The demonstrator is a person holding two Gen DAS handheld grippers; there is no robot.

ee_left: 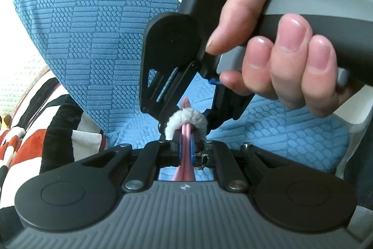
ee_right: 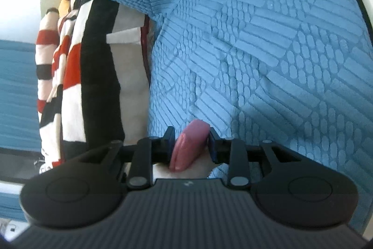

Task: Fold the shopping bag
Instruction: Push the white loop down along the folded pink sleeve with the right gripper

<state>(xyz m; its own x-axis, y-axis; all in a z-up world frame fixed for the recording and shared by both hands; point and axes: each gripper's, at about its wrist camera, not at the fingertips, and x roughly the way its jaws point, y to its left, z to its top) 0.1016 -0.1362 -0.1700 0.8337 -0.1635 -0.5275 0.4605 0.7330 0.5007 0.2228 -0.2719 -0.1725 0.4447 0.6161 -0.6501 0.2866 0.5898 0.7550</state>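
Observation:
The shopping bag shows only as a pink strap [ee_left: 185,155], its handle, with a white fluffy band [ee_left: 186,117] wrapped around it. My left gripper [ee_left: 186,147] is shut on this pink handle, which runs up between the blue pads. Just above it, a hand [ee_left: 279,50] holds my right gripper [ee_left: 186,123], whose tips reach down to the same handle behind the fluffy band. In the right wrist view the right gripper [ee_right: 191,144] is shut on a folded loop of the pink handle [ee_right: 188,146]. The bag's body is hidden.
Blue embossed upholstery [ee_left: 93,27] fills the background in both views [ee_right: 268,50]. A striped red, black and white cloth [ee_left: 21,144] lies at the left and appears beside the blue fabric [ee_right: 77,85]. A white textured surface [ee_left: 18,76] lies at far left.

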